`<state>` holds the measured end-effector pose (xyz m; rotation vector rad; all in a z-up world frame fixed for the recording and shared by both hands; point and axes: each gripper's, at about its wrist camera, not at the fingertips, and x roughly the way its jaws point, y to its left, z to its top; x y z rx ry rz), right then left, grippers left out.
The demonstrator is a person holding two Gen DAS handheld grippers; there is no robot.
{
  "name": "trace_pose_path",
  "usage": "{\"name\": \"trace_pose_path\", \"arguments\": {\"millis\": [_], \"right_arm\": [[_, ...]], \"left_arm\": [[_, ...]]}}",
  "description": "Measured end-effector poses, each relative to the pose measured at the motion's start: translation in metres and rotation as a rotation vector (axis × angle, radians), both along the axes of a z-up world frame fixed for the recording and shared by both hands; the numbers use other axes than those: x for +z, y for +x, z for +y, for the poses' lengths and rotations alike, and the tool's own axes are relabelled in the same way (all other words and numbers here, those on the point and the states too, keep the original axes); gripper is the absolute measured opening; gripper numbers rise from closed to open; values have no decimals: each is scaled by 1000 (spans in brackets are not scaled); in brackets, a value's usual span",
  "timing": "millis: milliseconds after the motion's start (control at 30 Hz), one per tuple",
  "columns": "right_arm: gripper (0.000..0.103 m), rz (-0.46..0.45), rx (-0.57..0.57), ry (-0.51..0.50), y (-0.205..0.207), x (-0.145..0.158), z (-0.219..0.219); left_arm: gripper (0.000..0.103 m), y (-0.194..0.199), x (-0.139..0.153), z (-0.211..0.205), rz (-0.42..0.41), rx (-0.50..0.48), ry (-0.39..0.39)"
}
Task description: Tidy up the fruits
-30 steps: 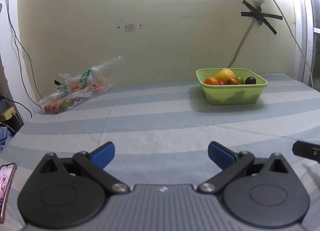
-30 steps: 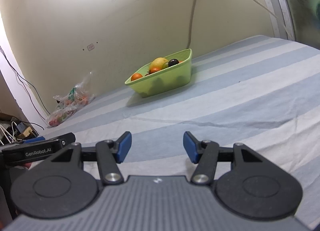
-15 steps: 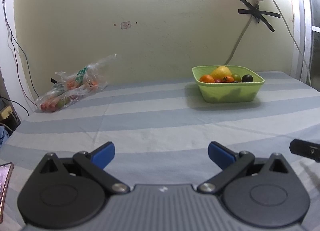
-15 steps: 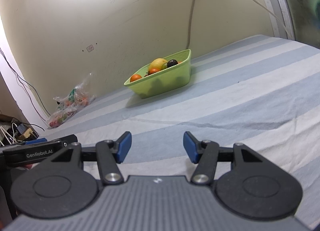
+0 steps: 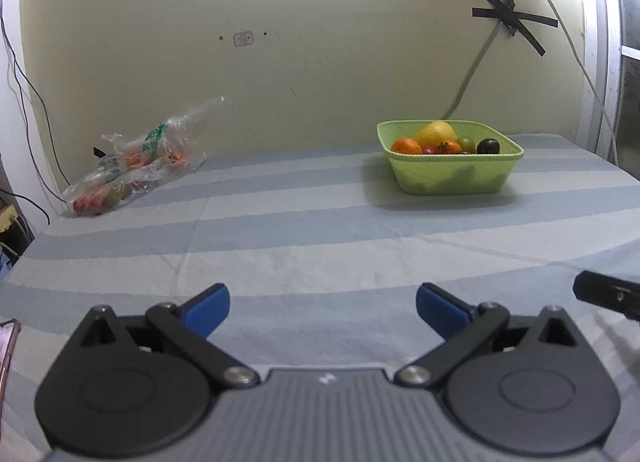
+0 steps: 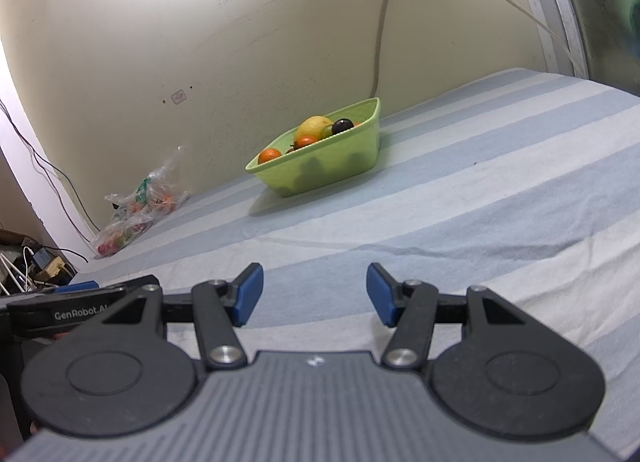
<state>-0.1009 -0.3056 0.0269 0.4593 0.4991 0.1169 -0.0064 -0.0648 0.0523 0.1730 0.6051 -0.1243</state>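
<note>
Far left, against the wall, lay a clear plastic bag point(image 5: 136, 160) w/ reddish, orange and green produce showing through – thin, floppy film, prob. slippery; best pinched at the bunched neck, not squeezed through onto the contents. Bare striped cloth point(image 5: 304, 230) filled the middle, nothing loose on it. The left gripper point(image 5: 322, 308) hung low over the near edge, blue pads spread wide, nothing between them. The right gripper point(image 6: 315, 294) sat just beside it, also spread apart and empty, well short of everything.

Right of centre stood the green bowl point(image 5: 452, 178) near the wall, already holding the fruit: an orange point(image 5: 406, 145), a big yellow fruit point(image 5: 434, 132), a small red one, a greenish one, a dark plum point(image 5: 489, 145). All round, smooth, light – likely to roll or slip between flat pads, and soft enough to bruise, so grip across the widest part, gently. Bowl looked stiff plastic; its rim would take a pinch. Fits either fruit already gathered or bagged fruit awaiting sorting – can't tell which.
</note>
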Motion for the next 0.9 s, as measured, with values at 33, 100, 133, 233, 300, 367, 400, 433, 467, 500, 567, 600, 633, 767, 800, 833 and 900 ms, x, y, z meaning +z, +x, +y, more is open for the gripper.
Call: {"name": "trace_pose_path", "arguments": {"millis": [33,100,133,233,300,367,400,433,467,500,567,600,633,767,800,833,900], "right_arm": [[60,0,-2,0,0,0,1],[60,0,-6,1,0,0,1],[60,1,-7,1,-1,-1,1],[60,0,-11,2,-1,-1,1],[60,3,-15,9,0,-2,0],[60,7,-16,9,1,-3,0],[60,8,-15,8,1,-3,1],[60,7,-15,8,0,-3,1],[60,7,-14,6,0,-3,2],[60,5,-15,4,0,-2,2],[60,4,-17,4,-1,-2,2],[60,5,-18,4,-1,-2,2],[60,5,-17,4,0,-2,1],[60,7,-18,2,0,-3,2],[60,7,-17,1,0,-3,2],[60,8,-17,1,0,-3,3],[60,9,-17,2,0,-3,3]], "left_arm": [[103,0,0,0,5,-2,-3],[103,0,-1,0,13,-4,-6],[103,1,-2,0,17,-5,-9],[103,2,-4,0,37,-9,-16],[103,3,-5,-1,49,-13,-19],[103,2,-5,0,49,-13,-22],[103,2,-5,0,48,-12,-22],[103,2,-6,0,48,-12,-23],[103,2,-6,0,50,-12,-24],[103,2,-6,0,54,-13,-26],[103,2,-6,0,60,-18,-26],[103,2,-7,0,61,-21,-25],[103,2,-7,-1,61,-23,-23],[103,1,-6,0,57,-28,-25],[103,1,-6,0,57,-28,-28],[103,1,-6,0,56,-29,-30],[103,1,-6,0,52,-28,-29]]}}
